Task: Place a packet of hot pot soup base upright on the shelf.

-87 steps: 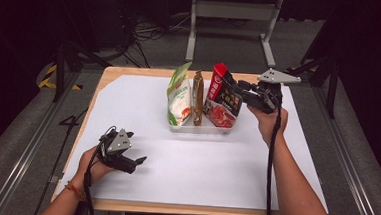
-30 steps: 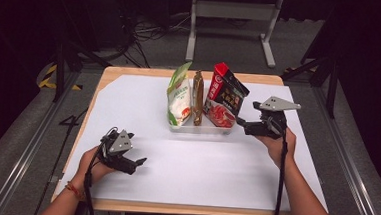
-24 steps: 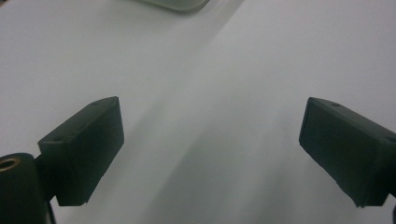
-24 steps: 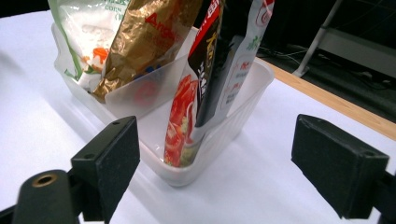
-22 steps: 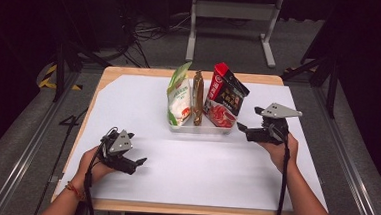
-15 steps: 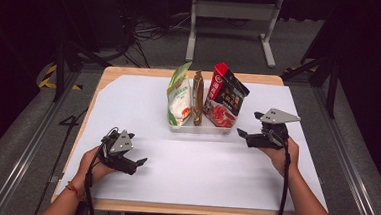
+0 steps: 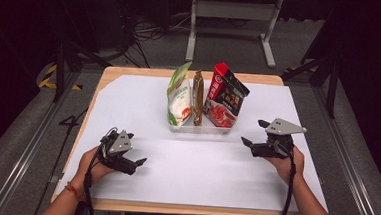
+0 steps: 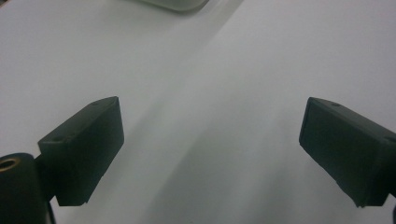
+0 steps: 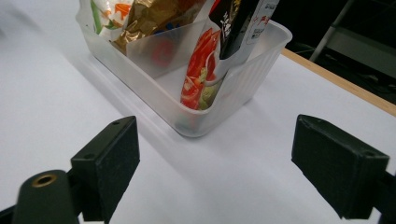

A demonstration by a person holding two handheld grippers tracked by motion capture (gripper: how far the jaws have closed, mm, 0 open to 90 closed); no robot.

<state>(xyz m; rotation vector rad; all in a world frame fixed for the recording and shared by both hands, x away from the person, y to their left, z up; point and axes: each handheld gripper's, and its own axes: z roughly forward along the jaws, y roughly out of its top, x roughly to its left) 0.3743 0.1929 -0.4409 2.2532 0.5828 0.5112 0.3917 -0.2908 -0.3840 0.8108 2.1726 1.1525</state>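
A clear plastic bin (image 7: 177, 127) (image 9: 233, 88) stands at the middle back of the white sheet. In it stand a green-and-white pouch (image 7: 178, 95), a slim gold packet (image 7: 198, 93) (image 9: 144, 21) and a red-and-black pouch (image 7: 225, 95) (image 9: 224, 42). My right gripper (image 7: 254, 133) (image 9: 215, 158) hovers open to the right of the bin, jaws wide and bare, pointing at the bin's corner. My left gripper (image 7: 136, 164) (image 8: 210, 154) rests open at the front left, with only white sheet between its jaws.
The white sheet (image 7: 194, 173) covers most of the wooden table (image 7: 130, 71). The table's wooden edge (image 9: 336, 79) runs behind the bin. Metal stand legs (image 7: 193, 32) and cables lie on the floor beyond.
My right gripper let go of the red-and-black pouch in the bin and drew back to the right and toward the front. The left gripper stayed put.
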